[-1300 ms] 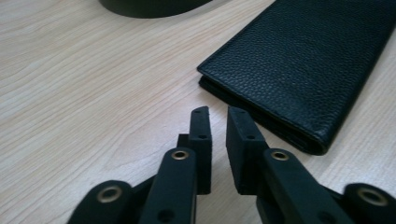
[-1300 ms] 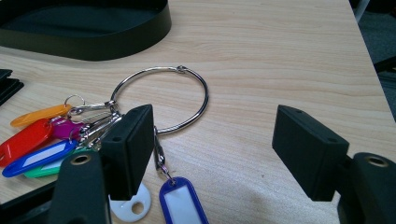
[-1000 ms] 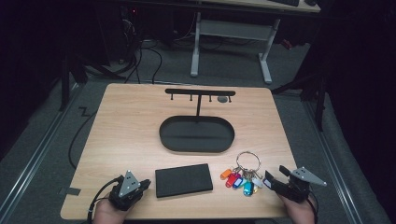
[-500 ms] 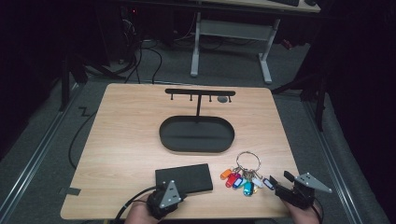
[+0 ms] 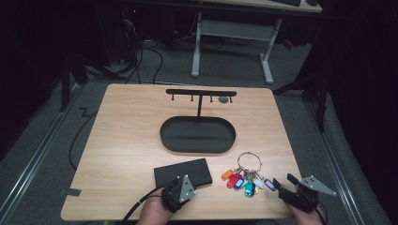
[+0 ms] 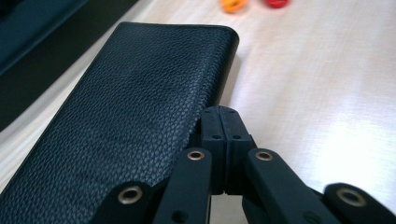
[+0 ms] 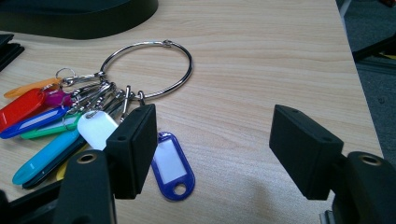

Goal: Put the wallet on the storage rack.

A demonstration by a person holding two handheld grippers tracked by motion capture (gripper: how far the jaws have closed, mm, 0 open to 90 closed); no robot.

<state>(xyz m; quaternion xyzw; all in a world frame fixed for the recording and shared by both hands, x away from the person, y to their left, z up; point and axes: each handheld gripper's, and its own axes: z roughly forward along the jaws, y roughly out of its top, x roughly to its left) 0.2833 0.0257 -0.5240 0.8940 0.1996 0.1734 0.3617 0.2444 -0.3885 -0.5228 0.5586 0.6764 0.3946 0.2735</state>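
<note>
left gripper (image 6: 223, 122), jaws shut on nothing, now beside grained black leather wallet (image 6: 126, 116) after sliding in from table's left; right gripper (image 7: 212, 149) wide open nr steel key ring (image 7: 147, 70) w/ plastic tags.

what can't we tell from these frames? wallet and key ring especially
- Wallet: the left gripper view's bottom edge cuts off its near end; whether the shut left gripper touches its side is unclear.
- Key ring: the right gripper's left finger hides part of the tags.
- Tag labels: too small in the high view.
- Hooks on the stand: too small.
</note>
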